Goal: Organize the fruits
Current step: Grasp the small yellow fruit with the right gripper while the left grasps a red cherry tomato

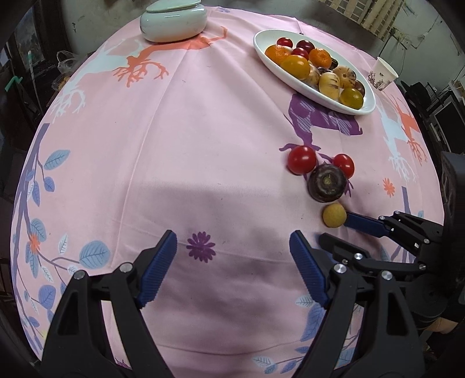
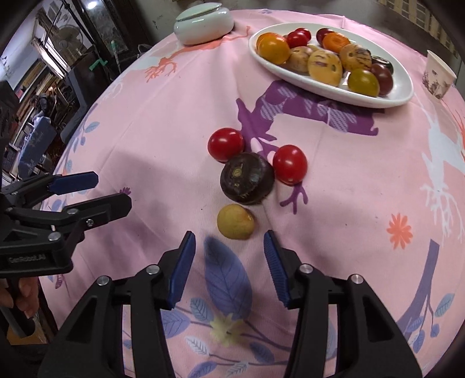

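A: Biggest first. Round table [image 1: 203,130] under a pink printed cloth, deer and leaf pattern.

B: Next?

A: White oval dish [image 2: 401,93] near the far right edge, piled with fruit: oranges, yellow and red tomatoes, speckled pale melons, a few dark ones. Pale green lidded jar [image 1: 173,21] at the far edge, left of the dish. Paper cup [image 2: 437,77] right of the dish, by the right edge.

B: Tongs?

A: Left gripper [image 1: 232,267] low over bare cloth at the near edge, jaws wide apart, nothing between them. Right gripper [image 2: 229,267] jaws apart too, narrower gap, nothing clamped. A hand [image 2: 23,293] on the left tool's handle shows at the edge of the right view.

B: Loose fruit?

A: Four pieces in a cluster on the cloth, right of centre, well apart from the dish. Dark purple fruit [image 2: 247,178] in the middle, stem end up. Red tomato [image 2: 226,144] touching its far left side, second red tomato [image 2: 290,165] touching its right side. Small tan longan [image 2: 236,221] just nearer, right beyond the right gripper's fingertips; in the left view one blue pad looks to touch it, cannot tell for sure.
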`<action>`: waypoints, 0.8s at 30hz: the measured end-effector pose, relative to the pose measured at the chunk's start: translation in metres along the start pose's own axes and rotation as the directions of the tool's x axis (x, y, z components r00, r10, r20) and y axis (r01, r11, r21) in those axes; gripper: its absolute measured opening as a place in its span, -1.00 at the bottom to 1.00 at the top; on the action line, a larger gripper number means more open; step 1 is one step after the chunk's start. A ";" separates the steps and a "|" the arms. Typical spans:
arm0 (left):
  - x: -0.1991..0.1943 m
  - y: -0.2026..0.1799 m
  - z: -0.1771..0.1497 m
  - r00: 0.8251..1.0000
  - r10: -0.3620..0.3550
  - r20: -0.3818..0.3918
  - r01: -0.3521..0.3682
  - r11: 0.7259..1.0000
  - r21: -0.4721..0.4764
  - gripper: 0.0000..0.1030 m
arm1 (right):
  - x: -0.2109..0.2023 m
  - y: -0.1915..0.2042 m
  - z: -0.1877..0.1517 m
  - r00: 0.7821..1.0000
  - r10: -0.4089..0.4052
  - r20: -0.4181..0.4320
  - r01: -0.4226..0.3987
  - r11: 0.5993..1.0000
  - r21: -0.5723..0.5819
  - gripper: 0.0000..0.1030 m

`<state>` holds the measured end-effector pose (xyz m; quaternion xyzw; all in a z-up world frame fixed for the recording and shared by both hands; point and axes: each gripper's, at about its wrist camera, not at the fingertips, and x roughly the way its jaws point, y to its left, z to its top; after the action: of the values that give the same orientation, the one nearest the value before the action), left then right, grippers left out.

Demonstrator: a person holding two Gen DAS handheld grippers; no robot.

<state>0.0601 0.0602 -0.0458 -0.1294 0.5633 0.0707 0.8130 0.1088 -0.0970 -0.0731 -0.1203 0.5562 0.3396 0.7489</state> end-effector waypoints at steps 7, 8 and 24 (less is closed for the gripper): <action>0.003 -0.004 0.003 1.000 0.003 -0.006 -0.003 1.000 0.018 0.59 | -0.001 -0.008 0.005 0.999 -0.028 0.018 0.028 0.999 0.020 -0.47; 0.003 -0.005 0.004 1.000 0.003 -0.003 -0.002 1.000 0.022 0.59 | -0.004 -0.014 0.004 1.000 0.001 0.015 -0.001 0.999 0.043 -0.47; 0.031 -0.047 0.064 0.994 -0.111 -0.024 0.110 0.994 -0.026 0.51 | -0.042 -0.080 -0.039 0.998 0.024 0.051 -0.036 0.967 0.252 -0.47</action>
<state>0.1409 0.0332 -0.0474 -0.1710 0.5647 0.0308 0.8068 0.1249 -0.1939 -0.0642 -0.0072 0.5787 0.2801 0.7659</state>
